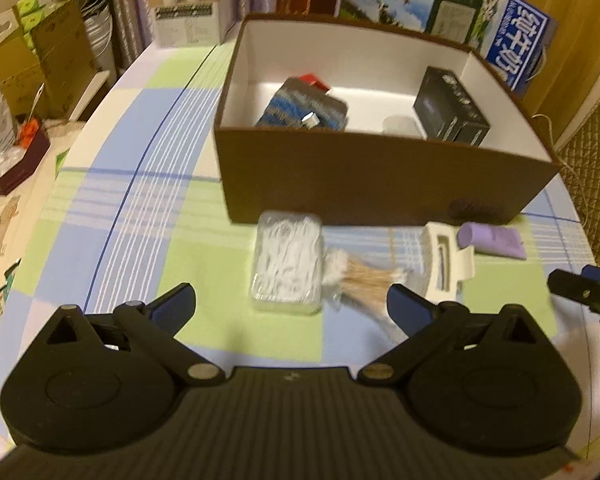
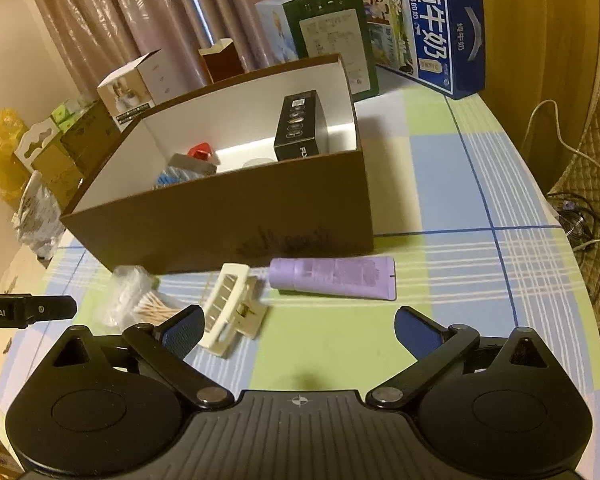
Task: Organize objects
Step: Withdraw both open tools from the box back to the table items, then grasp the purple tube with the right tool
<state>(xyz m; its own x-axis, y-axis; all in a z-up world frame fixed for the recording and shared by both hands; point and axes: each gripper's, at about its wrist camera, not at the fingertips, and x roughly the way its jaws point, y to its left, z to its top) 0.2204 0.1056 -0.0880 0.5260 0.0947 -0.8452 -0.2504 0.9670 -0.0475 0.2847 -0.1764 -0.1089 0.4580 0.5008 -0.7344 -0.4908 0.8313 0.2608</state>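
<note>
**Q:** What do you have in front of you, and what state are the tools in?

**A:** Both tools hover above the checked bench (image 2: 480, 168), each with its jaws spread wide and nothing between them: the left tool (image 1: 290, 308) and the right tool (image 2: 298, 328). Four loose items lie in a row along the near wall of the brown box (image 1: 380, 176). From left to right they are a clear case of white picks (image 1: 288, 260), a bundle of cotton swabs (image 1: 364, 276), a cream hair claw clip (image 2: 228, 312) and a lilac tube (image 2: 332, 278). The box already holds a black carton (image 2: 300, 128) and some smaller packs.

**Q:** How will each item handle?

**A:** Judged from looks alone, all four are light.
- **Case:** it appears rigid and smooth, so you should close across its two long sides, near the middle, to stop it from swivelling.
- **Swabs:** they seem to sit in a thin, crinkly wrapper. Pinch the bundle at mid-length, where the sticks bunch tightest, or it may sag or slide.
- **Clip:** it is stiff but openwork and probably sprung. Take it across the solid spine, not the teeth.
- **Tube:** it is soft-walled and will dent. Grip it near the capped left end, which is likely firmer than the flat crimped tail.
</note>
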